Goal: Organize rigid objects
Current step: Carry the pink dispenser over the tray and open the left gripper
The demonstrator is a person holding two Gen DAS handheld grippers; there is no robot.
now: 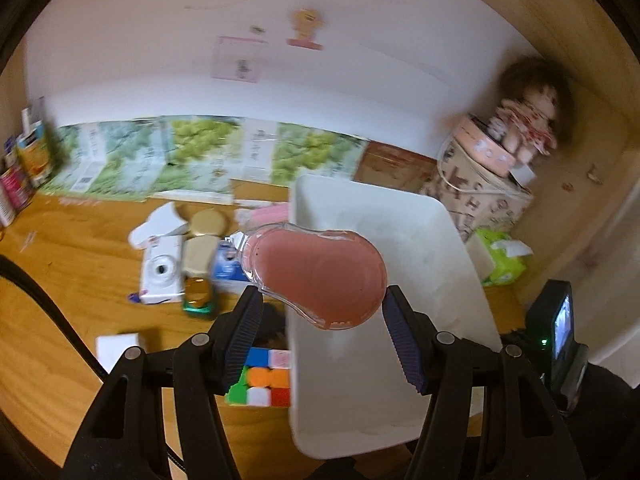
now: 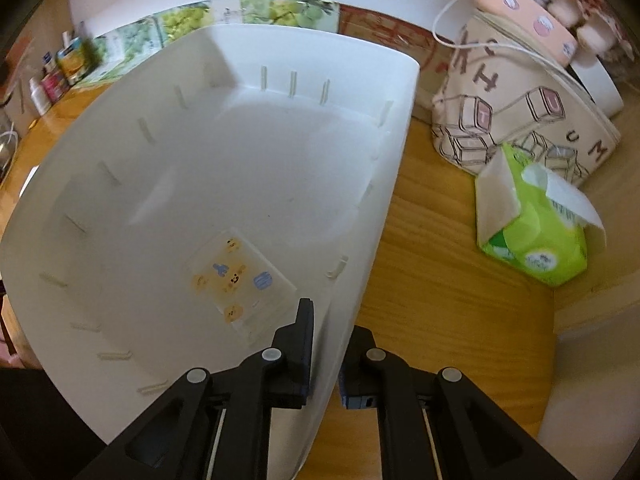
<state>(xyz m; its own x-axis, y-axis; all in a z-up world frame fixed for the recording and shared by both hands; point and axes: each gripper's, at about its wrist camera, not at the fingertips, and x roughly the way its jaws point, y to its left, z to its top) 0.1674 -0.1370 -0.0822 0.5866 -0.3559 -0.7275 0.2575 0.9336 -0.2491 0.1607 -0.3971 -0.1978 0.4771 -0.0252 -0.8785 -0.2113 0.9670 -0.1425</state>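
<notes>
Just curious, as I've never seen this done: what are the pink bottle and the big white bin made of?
Pink bottle: probably clear, glossy hard plastic; its see-through edge shows pink liquid inside. White bin: likely matte moulded plastic; smooth thin walls with small ribs, and light glows through them.

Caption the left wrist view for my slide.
Left gripper holds a pink bottle above the white bin.

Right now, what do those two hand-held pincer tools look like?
Both are matte black plastic. The left gripper has two angled linkage arms with silver rivets and dark blue ribbed pads. The right gripper has the same build, with flat black fingers.
</notes>
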